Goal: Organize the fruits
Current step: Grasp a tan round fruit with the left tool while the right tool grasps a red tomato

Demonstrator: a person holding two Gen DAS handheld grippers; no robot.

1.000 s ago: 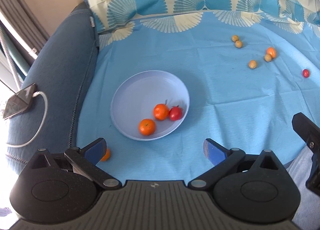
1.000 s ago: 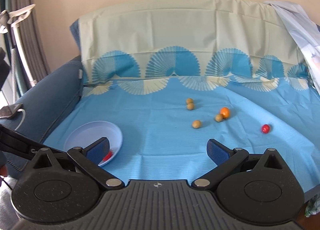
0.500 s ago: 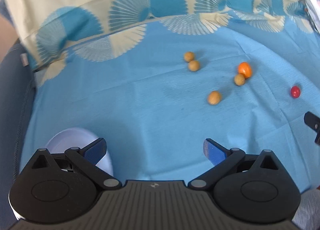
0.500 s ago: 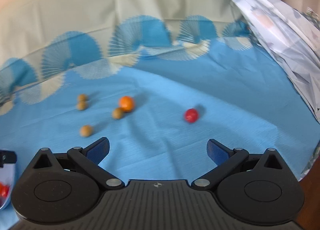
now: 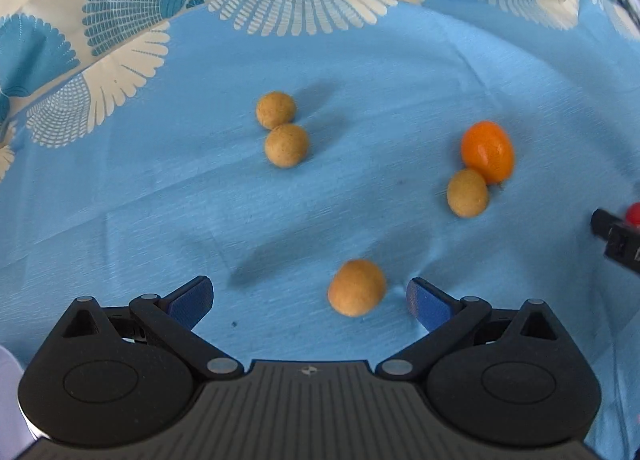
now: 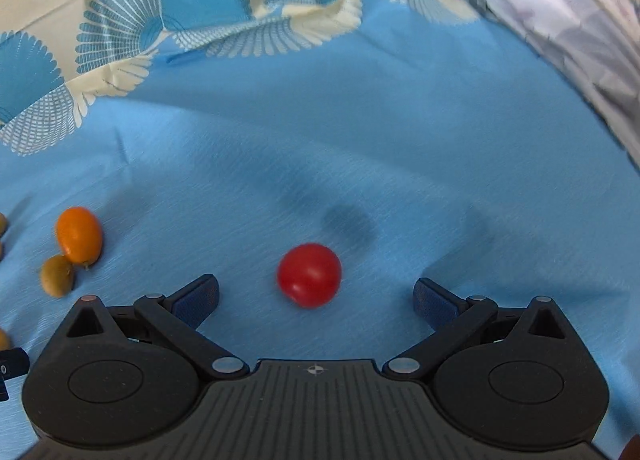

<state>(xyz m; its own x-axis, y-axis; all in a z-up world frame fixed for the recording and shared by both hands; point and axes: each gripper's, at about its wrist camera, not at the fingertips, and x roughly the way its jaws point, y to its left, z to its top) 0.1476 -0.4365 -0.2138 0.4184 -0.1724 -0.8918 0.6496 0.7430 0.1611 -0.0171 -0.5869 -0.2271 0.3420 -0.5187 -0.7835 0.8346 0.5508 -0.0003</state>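
**Both grippers open over loose fruit on the blue cloth**

In the left wrist view, the left gripper is spread wide, its blue-padded fingertips well apart and holding nothing. A tan round fruit lies on the blue cloth between the fingertips, closer to the right pad than the left, and touching neither. Further up the frame, left of centre, two more tan fruits sit touching one another. In the right part of the frame an orange kumquat rests against another tan fruit just below it. At the far right edge a sliver of a red cherry tomato shows behind a black part of the other gripper.

In the right wrist view, the right gripper is likewise open and empty. The red cherry tomato lies on the cloth just ahead of the gap between the fingertips, close to centre, with clear cloth on either side of it. At the left of this frame the kumquat and its tan neighbour appear again, well away from the gripper. A cream border with blue fan shapes runs across the top of both views, and a pale patterned fabric rises in the upper right.
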